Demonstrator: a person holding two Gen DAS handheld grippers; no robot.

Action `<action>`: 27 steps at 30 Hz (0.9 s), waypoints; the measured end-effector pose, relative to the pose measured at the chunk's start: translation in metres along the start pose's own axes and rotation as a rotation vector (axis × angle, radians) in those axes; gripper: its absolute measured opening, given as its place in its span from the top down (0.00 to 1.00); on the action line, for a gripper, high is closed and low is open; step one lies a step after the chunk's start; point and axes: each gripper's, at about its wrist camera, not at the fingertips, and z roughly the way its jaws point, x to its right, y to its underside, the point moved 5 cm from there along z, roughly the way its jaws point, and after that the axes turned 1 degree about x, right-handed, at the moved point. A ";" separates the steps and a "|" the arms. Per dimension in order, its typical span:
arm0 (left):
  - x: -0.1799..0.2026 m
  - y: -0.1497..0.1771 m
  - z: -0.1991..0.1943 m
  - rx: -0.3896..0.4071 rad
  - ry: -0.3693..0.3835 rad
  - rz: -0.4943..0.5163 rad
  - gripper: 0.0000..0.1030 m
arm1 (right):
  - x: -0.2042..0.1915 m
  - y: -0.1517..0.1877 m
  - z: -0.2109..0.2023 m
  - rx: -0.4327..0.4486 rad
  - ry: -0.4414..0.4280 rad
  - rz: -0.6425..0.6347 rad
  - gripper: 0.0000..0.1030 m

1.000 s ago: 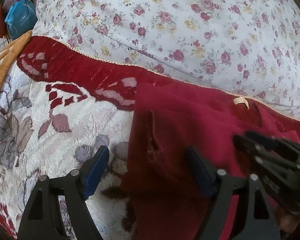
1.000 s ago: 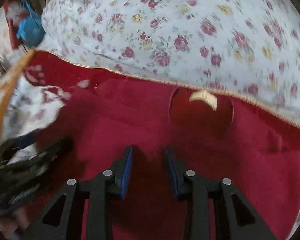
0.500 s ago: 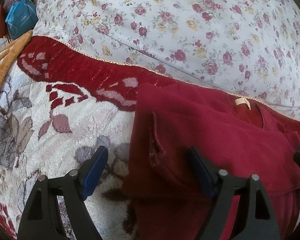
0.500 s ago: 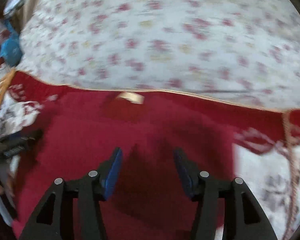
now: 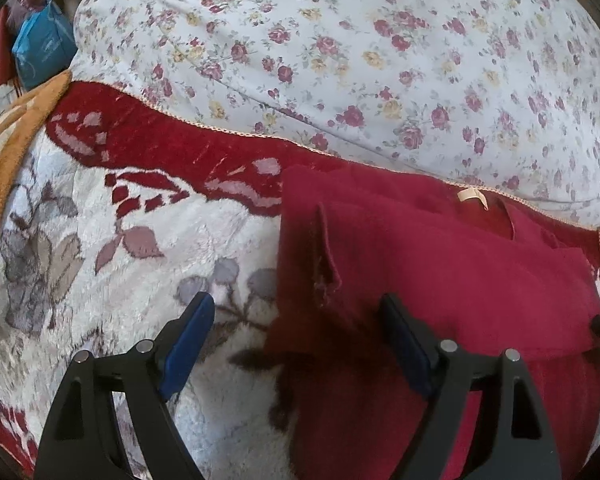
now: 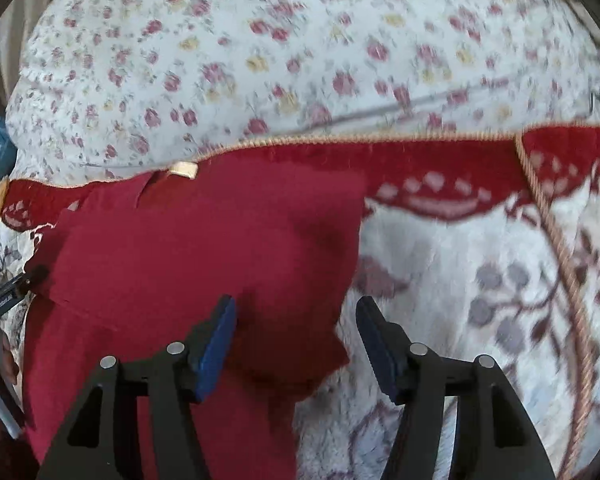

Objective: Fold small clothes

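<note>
The red garment (image 5: 440, 264) lies flat on the blanket (image 5: 100, 240) by its far red border, sides folded inward; the left gripper (image 5: 300, 344) gapes over its left edge; the right gripper (image 6: 296, 336), jaws opening and empty, straddles its right edge, likely for the next fold

You are working in a home bedroom, on a bed. A plush blanket (image 5: 100, 280) with a red border and leaf pattern covers it; a rose-printed quilt (image 5: 380, 60) is bunched along its far edge. An orange blanket (image 5: 8, 152) overlaps the far left corner, and a blue bag (image 5: 40, 52) sits beyond it.
</note>
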 end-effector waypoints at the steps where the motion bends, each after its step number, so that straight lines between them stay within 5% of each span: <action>1: -0.001 0.001 -0.002 -0.001 0.007 -0.009 0.19 | 0.005 0.001 0.001 0.005 -0.018 0.047 0.27; 3: -0.002 0.001 -0.003 0.003 0.011 -0.013 0.19 | 0.008 0.003 0.008 0.001 -0.051 0.084 0.26; 7: -0.002 0.002 -0.001 -0.005 0.011 -0.015 0.19 | 0.004 0.003 0.004 0.020 -0.067 0.046 0.74; 10: -0.001 0.002 -0.001 -0.002 0.006 -0.004 0.19 | 0.006 0.003 0.000 0.044 0.009 0.001 0.81; 15: 0.000 0.001 0.001 -0.010 0.000 -0.012 0.19 | 0.013 0.004 0.000 0.037 -0.022 0.053 0.79; 18: 0.002 0.001 0.000 -0.007 -0.003 -0.002 0.19 | 0.014 0.006 -0.014 0.043 -0.022 0.084 0.62; 27: 0.002 0.008 -0.015 -0.008 0.004 0.012 0.19 | -0.026 0.003 -0.034 0.092 -0.042 -0.034 0.50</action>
